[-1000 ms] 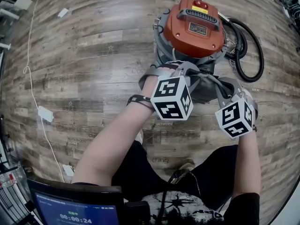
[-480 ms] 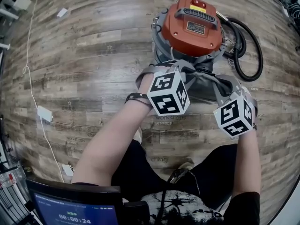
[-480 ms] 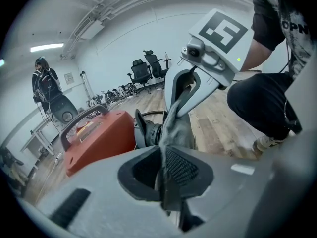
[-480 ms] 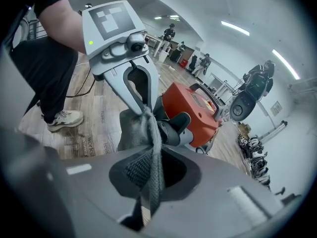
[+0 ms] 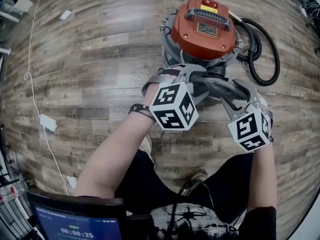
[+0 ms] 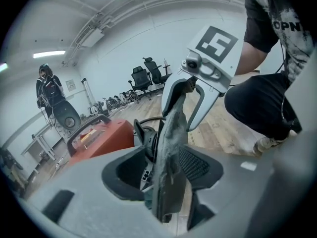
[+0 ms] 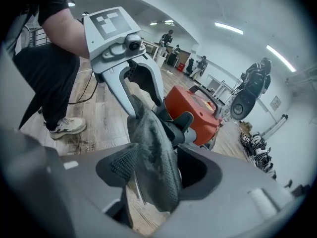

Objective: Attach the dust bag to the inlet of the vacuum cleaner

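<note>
L tool (image 6: pixel 163 180), R tool (image 7: pixel 158 175) just opening, bag (image 6: pixel 171 133) btwn

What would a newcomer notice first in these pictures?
The red vacuum cleaner sits top centre in the head view, a black hose looped at its right. Below it, the left hand-held gripper and right hand-held gripper, jaws just opened, have the grey dust bag between them.

L gripper (image 6: pixel 163 170) & R gripper (image 7: pixel 158 170) jaws are both just opening, going from nearly closed to wide apart. The dust bag (image 7: pixel 153 148) fabric is no longer being pinched; it's standing loose btwn each pair of jaws, w/ gaps beside it.
</note>
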The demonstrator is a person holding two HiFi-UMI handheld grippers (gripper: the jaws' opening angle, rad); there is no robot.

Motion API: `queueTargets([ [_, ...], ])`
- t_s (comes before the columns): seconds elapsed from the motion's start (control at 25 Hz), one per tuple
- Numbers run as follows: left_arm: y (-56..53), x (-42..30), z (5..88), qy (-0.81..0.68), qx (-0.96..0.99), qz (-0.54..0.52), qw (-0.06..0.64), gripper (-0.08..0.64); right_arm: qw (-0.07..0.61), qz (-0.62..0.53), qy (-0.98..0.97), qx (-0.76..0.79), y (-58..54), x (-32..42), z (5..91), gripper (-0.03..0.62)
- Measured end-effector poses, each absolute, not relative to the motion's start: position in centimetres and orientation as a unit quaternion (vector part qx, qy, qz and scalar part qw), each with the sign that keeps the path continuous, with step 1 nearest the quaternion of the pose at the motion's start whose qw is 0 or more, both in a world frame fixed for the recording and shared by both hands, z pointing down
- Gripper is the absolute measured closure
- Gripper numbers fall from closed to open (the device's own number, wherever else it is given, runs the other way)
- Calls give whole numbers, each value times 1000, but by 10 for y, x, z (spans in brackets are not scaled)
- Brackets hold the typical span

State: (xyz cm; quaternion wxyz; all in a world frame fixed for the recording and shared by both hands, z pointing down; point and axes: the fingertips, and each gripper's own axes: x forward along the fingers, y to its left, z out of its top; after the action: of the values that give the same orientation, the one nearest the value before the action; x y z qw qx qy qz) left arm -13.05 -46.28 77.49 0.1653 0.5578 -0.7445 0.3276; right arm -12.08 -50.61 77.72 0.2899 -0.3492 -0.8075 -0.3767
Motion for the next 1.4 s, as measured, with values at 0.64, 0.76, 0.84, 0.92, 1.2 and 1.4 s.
queueTargets([
  [0.64,-432,-122,733,-792,538,262,120,557,139,-341,-852,-373,-467,-119,707,502],
  [0.76,-421,-123,733,-794,538,256,126,557,130,-326,-853,-387,-452,-123,711,586],
  [0.84,-413,-124,734,-795,537,253,128,557,127,-328,-848,-396,-443,-127,716,586],
  [0.92,-404,-127,734,-797,535,250,128,558,127,-327,-845,-404,-435,-130,720,586],
  [1.2,-381,-157,719,-813,528,221,108,558,140,-327,-840,-410,-416,-143,712,588],
  [1.4,-373,-162,702,-823,521,190,127,558,165,-321,-827,-431,-410,-135,682,586],
])
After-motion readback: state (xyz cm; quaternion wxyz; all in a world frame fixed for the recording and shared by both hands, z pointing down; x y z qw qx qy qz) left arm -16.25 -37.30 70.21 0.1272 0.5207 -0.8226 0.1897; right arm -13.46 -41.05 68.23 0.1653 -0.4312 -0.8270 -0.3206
